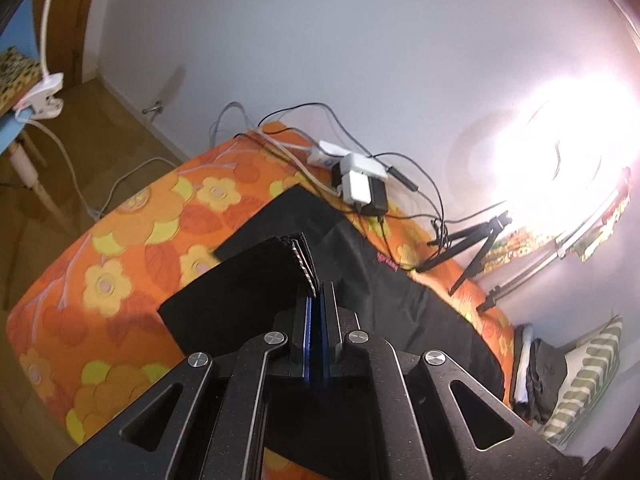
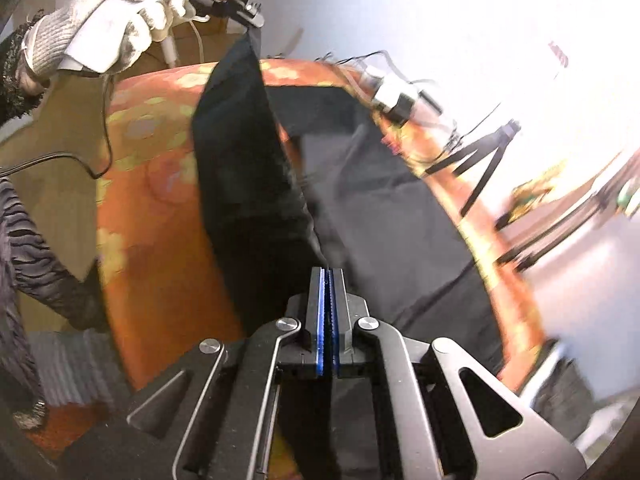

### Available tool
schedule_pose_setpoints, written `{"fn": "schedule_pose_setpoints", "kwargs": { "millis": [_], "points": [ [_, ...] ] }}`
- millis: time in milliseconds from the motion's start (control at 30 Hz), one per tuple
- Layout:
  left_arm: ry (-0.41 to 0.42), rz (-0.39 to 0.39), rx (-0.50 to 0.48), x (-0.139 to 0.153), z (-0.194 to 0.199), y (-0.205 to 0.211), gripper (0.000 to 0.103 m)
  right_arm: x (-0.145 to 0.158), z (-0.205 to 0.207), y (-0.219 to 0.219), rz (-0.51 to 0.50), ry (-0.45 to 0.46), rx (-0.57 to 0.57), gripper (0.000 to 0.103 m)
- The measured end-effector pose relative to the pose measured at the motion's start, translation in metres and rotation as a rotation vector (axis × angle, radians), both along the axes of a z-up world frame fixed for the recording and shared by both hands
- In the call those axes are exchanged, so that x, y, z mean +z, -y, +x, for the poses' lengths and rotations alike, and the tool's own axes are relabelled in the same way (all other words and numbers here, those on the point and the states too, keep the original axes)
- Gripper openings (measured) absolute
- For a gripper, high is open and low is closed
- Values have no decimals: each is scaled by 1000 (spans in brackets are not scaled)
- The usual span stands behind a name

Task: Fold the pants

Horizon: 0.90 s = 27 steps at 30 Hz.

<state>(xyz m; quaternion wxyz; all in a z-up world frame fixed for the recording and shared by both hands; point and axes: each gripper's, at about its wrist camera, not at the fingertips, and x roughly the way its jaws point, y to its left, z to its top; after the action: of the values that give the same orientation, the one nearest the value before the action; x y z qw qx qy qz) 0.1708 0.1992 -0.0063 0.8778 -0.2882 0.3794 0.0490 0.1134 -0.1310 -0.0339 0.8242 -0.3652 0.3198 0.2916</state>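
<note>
Here black pants point(image 1: 248, 280) hang pinched in both jaws.

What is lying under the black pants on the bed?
Under the black pants lies an orange flowered bed cover, visible all around them. The cover directly beneath the fabric is hidden. Both claws, left claw and right claw, lift one edge.

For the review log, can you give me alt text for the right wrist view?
The right gripper, jaws closed, pinches black pants and lifts one edge above an orange floral bed cover. At upper left a white-gloved hand holds the left gripper, clamped on the same raised edge. Chargers, cables and a small tripod sit behind, blurred.
</note>
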Motion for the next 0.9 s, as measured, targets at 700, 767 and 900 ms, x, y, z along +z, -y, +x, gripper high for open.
{"fn": "schedule_pose_setpoints", "kwargs": {
  "millis": [700, 767, 900],
  "points": [
    [-22, 68, -75, -17, 82, 34, 3, -54, 14, 49, 150, -437, -21, 61],
    [-22, 67, -75, -17, 81, 33, 3, -61, 3, 70, 127, -440, -76, 61],
    [-26, 65, -70, -19, 80, 31, 3, -77, -17, 99, 73, -453, -142, 61]
  ]
}}
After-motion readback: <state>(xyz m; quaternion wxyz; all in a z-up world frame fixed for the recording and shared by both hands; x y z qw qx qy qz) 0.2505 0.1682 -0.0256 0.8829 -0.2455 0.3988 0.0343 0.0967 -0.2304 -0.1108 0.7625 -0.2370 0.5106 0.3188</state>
